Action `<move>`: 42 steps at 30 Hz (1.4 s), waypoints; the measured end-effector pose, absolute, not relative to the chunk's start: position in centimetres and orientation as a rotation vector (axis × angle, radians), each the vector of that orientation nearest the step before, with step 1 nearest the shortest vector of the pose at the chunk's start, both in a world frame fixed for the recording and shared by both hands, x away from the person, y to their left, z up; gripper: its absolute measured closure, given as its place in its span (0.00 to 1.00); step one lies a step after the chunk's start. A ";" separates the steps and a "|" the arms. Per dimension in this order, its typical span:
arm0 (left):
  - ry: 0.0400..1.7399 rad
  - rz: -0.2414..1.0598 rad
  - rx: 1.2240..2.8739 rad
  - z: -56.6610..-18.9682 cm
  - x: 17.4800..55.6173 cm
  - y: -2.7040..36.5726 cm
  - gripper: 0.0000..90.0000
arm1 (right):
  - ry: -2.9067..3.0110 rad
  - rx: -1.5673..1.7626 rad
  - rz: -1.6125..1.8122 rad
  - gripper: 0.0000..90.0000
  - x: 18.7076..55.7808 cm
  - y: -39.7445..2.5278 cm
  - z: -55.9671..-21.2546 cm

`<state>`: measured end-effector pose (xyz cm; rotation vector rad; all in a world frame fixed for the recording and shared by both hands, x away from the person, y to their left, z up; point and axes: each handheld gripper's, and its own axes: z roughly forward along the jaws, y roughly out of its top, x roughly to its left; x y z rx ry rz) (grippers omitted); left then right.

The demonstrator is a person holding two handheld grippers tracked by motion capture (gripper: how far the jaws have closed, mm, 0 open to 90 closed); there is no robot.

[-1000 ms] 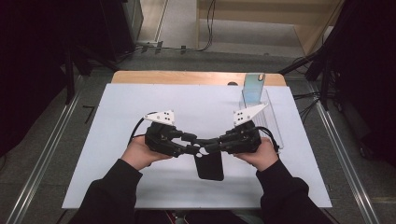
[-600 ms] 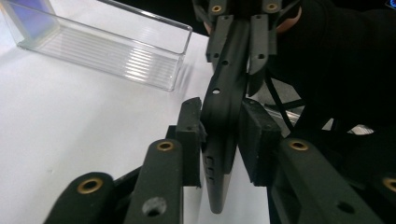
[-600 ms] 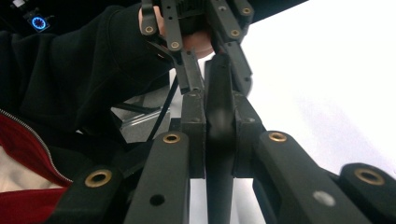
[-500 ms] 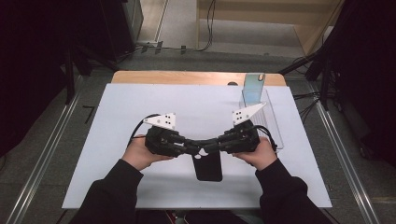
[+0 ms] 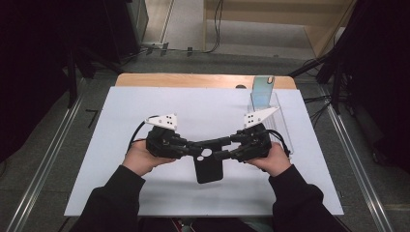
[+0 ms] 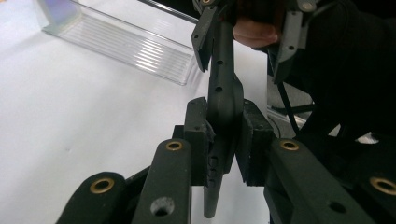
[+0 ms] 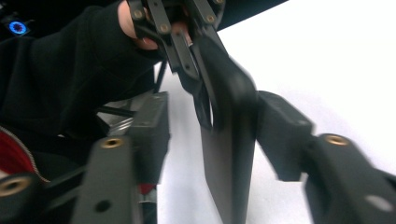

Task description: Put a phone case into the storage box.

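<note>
Black phone case (image 5: 209,166), matte, w/ round camera hole near its top edge, is held clear of the white table sheet (image 5: 145,106), well short of the clear acrylic stand (image 5: 270,108) at the far right. Long axis runs toward the person; top edge sits between both tools. Left gripper (image 6: 223,135) is pinching that edge, jaws pressed on it. Right gripper (image 7: 212,126) brackets the case w/ a gap at one jaw, so grip looks loose. Both about equally near.
</note>
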<state>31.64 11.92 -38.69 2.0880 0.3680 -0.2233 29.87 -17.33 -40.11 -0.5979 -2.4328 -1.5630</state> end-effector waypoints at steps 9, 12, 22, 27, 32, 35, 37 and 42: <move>0.447 -0.174 2.099 -37.8 31.4 12.1 0.86 | -2.477 -0.700 -1.606 0.18 29.2 -17.3 -40.3; 0.474 -0.158 2.103 -37.5 31.2 12.0 0.86 | -2.474 -0.731 -1.675 0.09 29.0 -17.3 -40.5; 0.560 -0.099 2.083 -36.9 31.1 12.0 0.86 | -2.482 -0.845 -1.694 0.00 28.9 -17.5 -40.5; 0.588 -0.073 2.068 -36.7 30.9 12.1 0.85 | -2.488 -0.860 -1.641 0.00 28.7 -17.0 -40.6; 0.678 -0.034 2.077 -36.4 30.9 11.9 0.85 | -2.504 -0.882 -1.598 0.00 28.5 -16.4 -40.8; 0.720 -0.035 2.073 -36.3 30.9 11.9 0.85 | -2.505 -0.937 -1.599 0.00 28.4 -16.1 -40.9; 0.756 -0.031 2.067 -36.2 30.9 11.9 0.85 | -2.520 -0.970 -1.602 0.00 28.2 -15.8 -40.9; 0.820 -0.007 2.064 -36.0 30.8 11.7 0.85 | -2.537 -1.079 -1.620 0.00 27.9 -15.0 -41.0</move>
